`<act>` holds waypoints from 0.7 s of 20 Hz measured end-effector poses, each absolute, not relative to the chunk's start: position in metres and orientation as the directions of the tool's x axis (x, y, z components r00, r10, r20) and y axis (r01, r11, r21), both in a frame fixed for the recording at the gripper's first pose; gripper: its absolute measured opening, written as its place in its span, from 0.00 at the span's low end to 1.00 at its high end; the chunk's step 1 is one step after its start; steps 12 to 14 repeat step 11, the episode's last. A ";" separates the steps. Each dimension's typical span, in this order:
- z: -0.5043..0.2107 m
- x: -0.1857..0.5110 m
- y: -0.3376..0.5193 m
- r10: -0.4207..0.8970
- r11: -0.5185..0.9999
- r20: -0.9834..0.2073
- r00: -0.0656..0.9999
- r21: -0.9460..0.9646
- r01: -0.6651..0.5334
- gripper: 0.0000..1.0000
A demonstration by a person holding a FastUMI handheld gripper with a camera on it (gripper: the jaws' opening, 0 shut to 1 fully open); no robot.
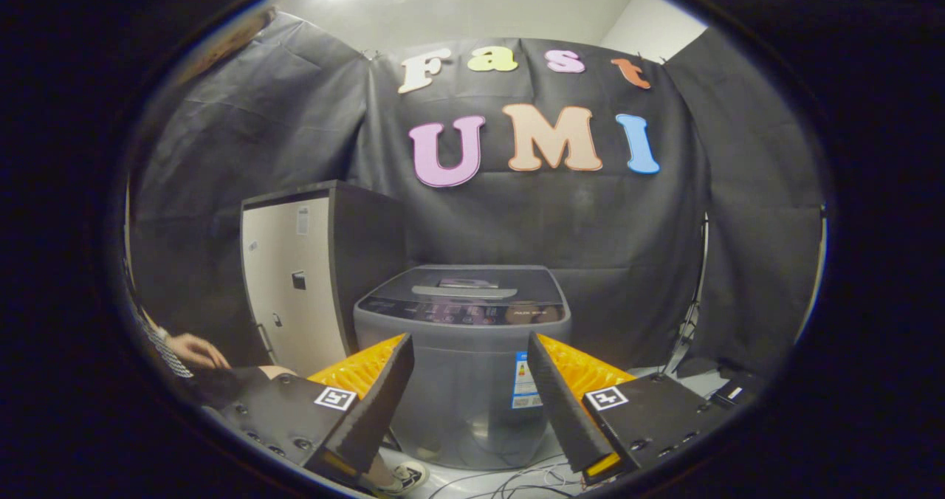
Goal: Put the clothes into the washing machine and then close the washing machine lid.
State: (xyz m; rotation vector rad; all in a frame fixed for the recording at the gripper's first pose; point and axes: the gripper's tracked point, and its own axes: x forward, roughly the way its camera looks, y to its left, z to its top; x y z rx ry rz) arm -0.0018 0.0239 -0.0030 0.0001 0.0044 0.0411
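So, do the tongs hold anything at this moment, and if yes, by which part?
Nothing is held. The tongs are open, with only air between their fingers; the washing machine stands beyond them, untouched, its lid down.

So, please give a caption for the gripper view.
Open gripper held empty before the grey washing machine, its lid down.
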 end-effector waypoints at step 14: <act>-0.003 -0.002 0.023 0.041 0.999 -0.003 0.999 0.000 -0.041 0.97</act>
